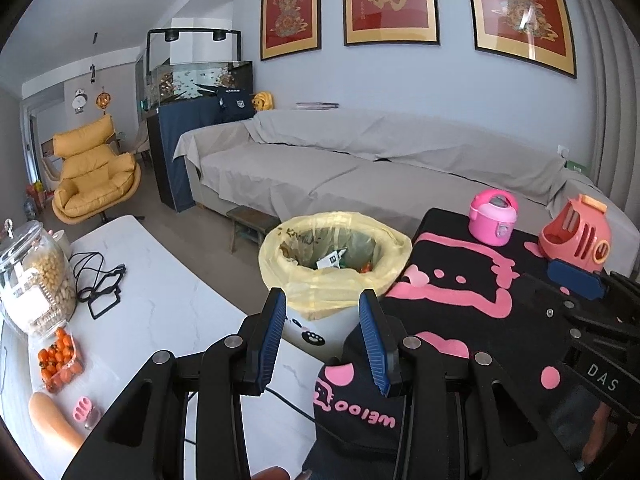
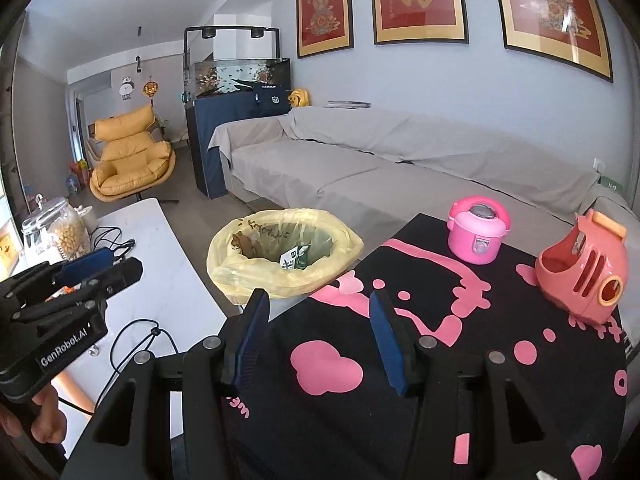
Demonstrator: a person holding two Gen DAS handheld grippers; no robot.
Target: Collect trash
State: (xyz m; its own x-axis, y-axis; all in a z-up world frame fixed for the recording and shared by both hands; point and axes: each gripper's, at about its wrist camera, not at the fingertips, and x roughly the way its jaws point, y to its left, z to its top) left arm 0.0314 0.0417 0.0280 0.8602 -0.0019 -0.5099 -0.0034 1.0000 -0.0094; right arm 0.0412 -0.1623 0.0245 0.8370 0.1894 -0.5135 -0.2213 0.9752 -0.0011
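Observation:
A white trash bin with a yellow liner (image 1: 335,258) (image 2: 280,256) stands between the white table and the black-and-pink cloth. Wrappers and scraps (image 1: 332,260) (image 2: 295,258) lie inside it. My left gripper (image 1: 322,340) hangs open just in front of the bin, nothing between its blue pads. My right gripper (image 2: 316,340) is open over the cloth's near edge, also holding nothing. Each gripper shows in the other's view: the right gripper (image 1: 580,280) at the right edge, the left gripper (image 2: 92,266) at the left edge.
A pink toy rice cooker (image 1: 494,220) (image 2: 478,230) and a salmon toy toaster (image 1: 576,240) (image 2: 582,272) stand on the black cloth (image 2: 420,360). The white table (image 1: 160,300) bears a glass jar (image 1: 34,276), cables (image 1: 100,284), tomatoes (image 1: 58,360). A grey sofa (image 1: 360,168) lies behind.

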